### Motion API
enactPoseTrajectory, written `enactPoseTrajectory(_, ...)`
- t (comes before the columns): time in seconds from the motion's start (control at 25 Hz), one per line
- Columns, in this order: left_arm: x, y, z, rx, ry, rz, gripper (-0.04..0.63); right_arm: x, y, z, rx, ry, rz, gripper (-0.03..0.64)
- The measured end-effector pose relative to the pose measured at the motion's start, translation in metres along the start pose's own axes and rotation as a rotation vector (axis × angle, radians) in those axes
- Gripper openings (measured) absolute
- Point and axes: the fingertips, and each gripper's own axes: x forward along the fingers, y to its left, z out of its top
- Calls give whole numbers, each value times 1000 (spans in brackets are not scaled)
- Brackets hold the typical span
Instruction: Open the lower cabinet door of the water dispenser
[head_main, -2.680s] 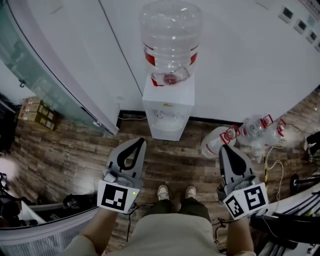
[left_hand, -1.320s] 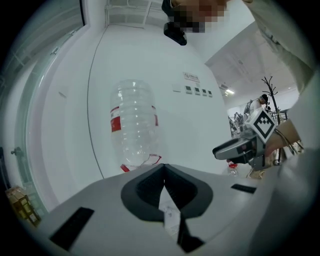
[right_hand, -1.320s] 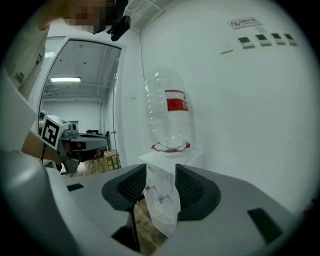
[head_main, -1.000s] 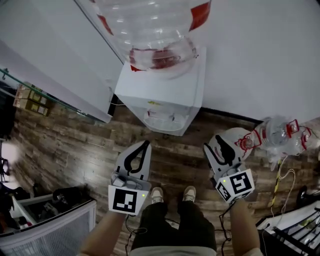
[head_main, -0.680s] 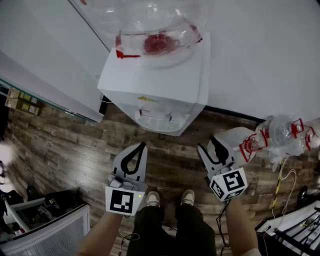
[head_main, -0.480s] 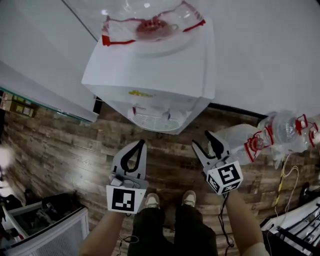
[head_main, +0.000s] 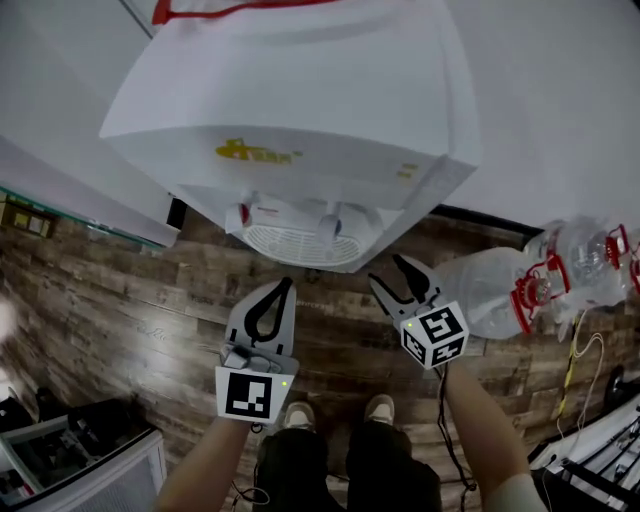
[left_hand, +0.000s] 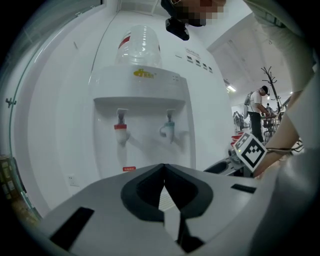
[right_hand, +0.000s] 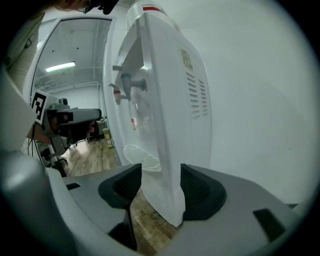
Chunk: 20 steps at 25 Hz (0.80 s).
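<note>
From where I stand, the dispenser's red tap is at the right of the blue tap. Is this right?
No: the red tap is at the left of the blue tap, as the left gripper view shows.

Office or lab-type workroom, indoors. Indicated by a white bottled-water dispenser (head_main: 300, 120) against a plain white wall (head_main: 560, 90), wood-plank floor (head_main: 120, 290), 2 spare water bottles (head_main: 490, 290) lying beside it, loose cables (head_main: 572, 350), a row of wall switches (left_hand: 197, 61), and 1 person (left_hand: 257, 107) standing in a bright background area.
</note>
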Motion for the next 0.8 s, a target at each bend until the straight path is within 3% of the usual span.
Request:
enactPoseTrajectory(0.28, 9, -4, -50, 20, -11, -2, 5, 42, -16, -52, -30, 49, -12, 256)
enactPoseTrajectory(0.44, 15, 1, -73, -4, -8, 11, 5, 64, -24, -70, -33, 71, -5, 267)
enactPoseTrajectory(0.8, 17, 11, -104, -42, 13, 30, 6, 84, -24, -78, -29, 59, -28, 244)
